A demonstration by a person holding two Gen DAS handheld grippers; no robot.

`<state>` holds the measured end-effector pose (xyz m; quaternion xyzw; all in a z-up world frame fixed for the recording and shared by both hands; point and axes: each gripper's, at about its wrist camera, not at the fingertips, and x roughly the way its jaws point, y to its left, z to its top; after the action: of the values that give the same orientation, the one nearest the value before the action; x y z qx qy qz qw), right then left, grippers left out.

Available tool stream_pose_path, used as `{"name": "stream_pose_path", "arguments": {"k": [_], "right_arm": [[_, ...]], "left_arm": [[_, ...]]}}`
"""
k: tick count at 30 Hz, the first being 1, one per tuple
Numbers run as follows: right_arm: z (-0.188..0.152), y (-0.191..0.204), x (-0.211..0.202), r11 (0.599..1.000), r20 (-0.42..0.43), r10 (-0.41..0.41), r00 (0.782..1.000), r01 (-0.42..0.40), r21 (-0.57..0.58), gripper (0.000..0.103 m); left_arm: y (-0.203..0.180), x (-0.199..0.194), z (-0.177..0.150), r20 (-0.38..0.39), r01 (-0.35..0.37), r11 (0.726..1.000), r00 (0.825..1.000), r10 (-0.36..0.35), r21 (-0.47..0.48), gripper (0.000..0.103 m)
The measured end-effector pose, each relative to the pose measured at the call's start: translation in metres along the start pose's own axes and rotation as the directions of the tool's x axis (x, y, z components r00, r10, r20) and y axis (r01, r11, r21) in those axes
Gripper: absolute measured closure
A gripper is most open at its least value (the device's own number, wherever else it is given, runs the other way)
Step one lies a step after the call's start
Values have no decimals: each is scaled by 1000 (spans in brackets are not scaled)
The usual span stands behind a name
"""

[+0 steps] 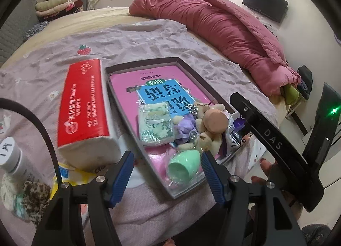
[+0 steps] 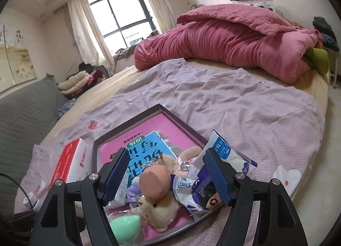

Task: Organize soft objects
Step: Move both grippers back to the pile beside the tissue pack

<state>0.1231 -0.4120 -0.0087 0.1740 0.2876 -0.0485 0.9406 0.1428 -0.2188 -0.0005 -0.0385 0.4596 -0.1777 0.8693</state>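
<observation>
Tray [image 1: 127, 118] on bed: collecting soft items, plush toy [image 2: 157, 209] inside. Left gripper [image 1: 168, 173] and right gripper [image 2: 166, 175] hovering, fingers released, grasping nothing.

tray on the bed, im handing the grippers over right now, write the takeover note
Left gripper: open, empty, above the tray's near end by the green egg-shaped sponge.
Right gripper: open, nothing pressed; peach makeup sponge and plush toy lie between its fingers.
In the tray: green tissue pack, both sponges, plush toy, purple item, over a pink book. White snack bag sits on the tray's right rim.
Left outside: red tissue pack, leopard-print fabric, white bottle.
</observation>
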Motion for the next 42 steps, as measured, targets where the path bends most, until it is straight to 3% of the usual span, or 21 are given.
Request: {"name": "stream_pose_path", "arguments": {"k": [12, 23, 35, 42], "right_arm": [[-3, 22, -21, 996, 33, -45, 998, 48, -81, 28], [-12, 50, -43, 989, 40, -22, 999, 27, -145, 28], [-20, 99, -75, 976, 22, 104, 994, -97, -195, 28], [-28, 131, -90, 957, -14, 174, 985, -172, -235, 28]], "left_arm": [[11, -33, -18, 39, -58, 998, 998, 58, 3, 38], [42, -67, -41, 58, -44, 995, 997, 49, -85, 38], [93, -112, -62, 95, -140, 979, 983, 155, -145, 38], [113, -132, -69, 113, -161, 970, 977, 183, -180, 38]]}}
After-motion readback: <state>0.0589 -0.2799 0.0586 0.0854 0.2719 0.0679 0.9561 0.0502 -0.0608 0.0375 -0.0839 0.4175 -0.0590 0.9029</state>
